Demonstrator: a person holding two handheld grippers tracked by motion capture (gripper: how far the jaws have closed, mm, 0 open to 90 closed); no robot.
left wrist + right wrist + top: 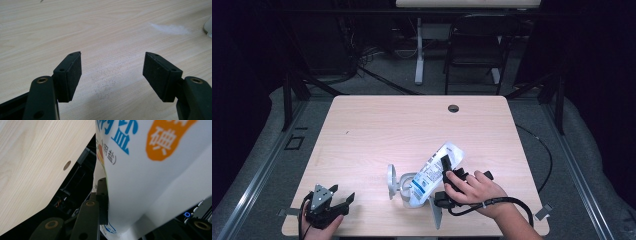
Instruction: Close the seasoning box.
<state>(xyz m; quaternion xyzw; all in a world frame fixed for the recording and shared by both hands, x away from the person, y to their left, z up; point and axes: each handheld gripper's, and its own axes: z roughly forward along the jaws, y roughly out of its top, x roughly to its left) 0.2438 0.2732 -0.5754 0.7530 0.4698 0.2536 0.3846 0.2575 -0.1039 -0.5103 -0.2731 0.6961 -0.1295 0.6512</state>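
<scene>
1. High view: at lower centre of the frame, the right gripper [446, 172] clamps a white salt bag [432, 175] tilted over a white rack [393, 182] on the table [377, 130]. The left gripper [343, 200] rests at lower left.
2. Left gripper view: fingers [72, 75] spread wide over bare wood.
3. Right gripper view: a finger [102, 200] presses the bag, which takes up the frame's right.

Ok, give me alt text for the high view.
The right tongs grip a white printed bag tilted over a white holder on a wooden table. The left tongs rest open at the near left corner.
</scene>
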